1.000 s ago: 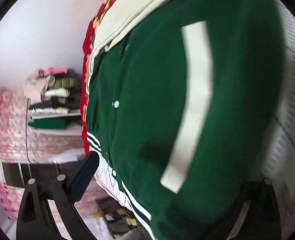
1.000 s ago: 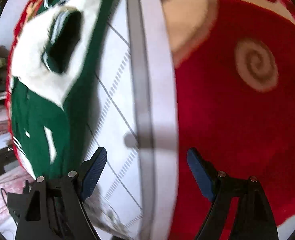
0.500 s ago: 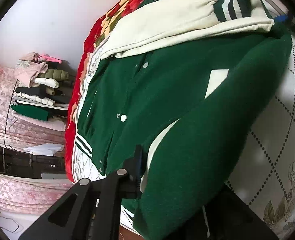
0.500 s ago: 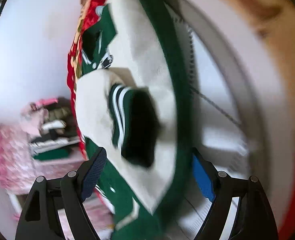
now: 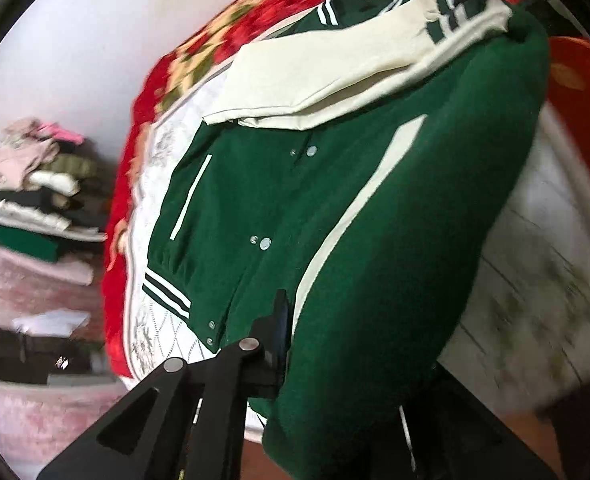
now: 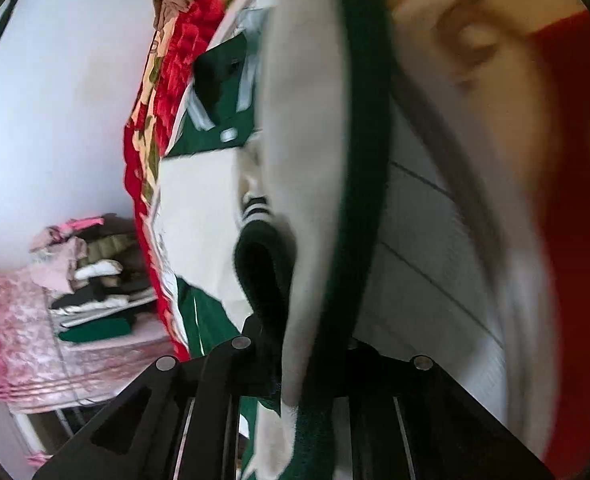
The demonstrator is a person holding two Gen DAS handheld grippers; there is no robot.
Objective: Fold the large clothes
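Left-wrist view shows the green jacket [image 5: 279,208] spread on the quilted bed [image 5: 155,184], one cream sleeve [image 5: 335,68] already folded across its chest. To the jacket's left, stacked clothes [image 5: 43,200] sit well apart, not in the way. At the jacket's near edge the left gripper [image 5: 291,344] has just clamped onto the hem; farther right, the right gripper [image 6: 295,344] has just pinched the shoulder edge. The side fold is likely starting; halving remains.
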